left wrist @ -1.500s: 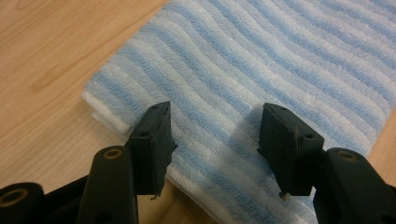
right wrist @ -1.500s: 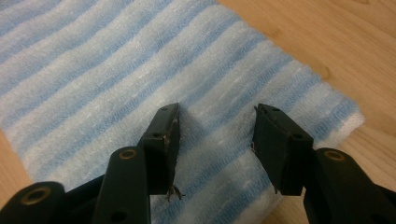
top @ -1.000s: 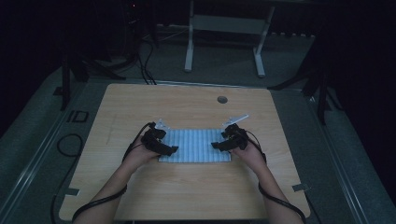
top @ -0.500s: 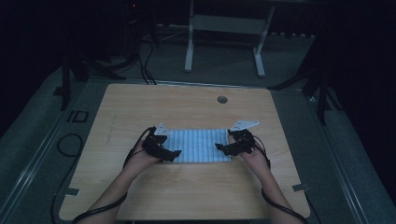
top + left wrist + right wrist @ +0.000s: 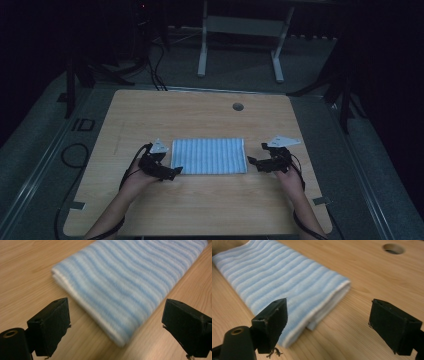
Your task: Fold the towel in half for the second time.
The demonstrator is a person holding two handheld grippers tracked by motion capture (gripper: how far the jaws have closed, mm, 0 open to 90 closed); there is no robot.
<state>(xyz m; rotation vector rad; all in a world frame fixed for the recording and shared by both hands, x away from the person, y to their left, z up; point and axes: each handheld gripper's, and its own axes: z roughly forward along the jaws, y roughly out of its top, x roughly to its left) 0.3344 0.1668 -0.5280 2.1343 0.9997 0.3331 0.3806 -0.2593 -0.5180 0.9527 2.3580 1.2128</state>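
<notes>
High view: the folded striped towel lies centre frame on the table, long axis left to right. The left gripper sits at its lower-left corner, the right gripper just off its right edge; both gape empty.
</notes>
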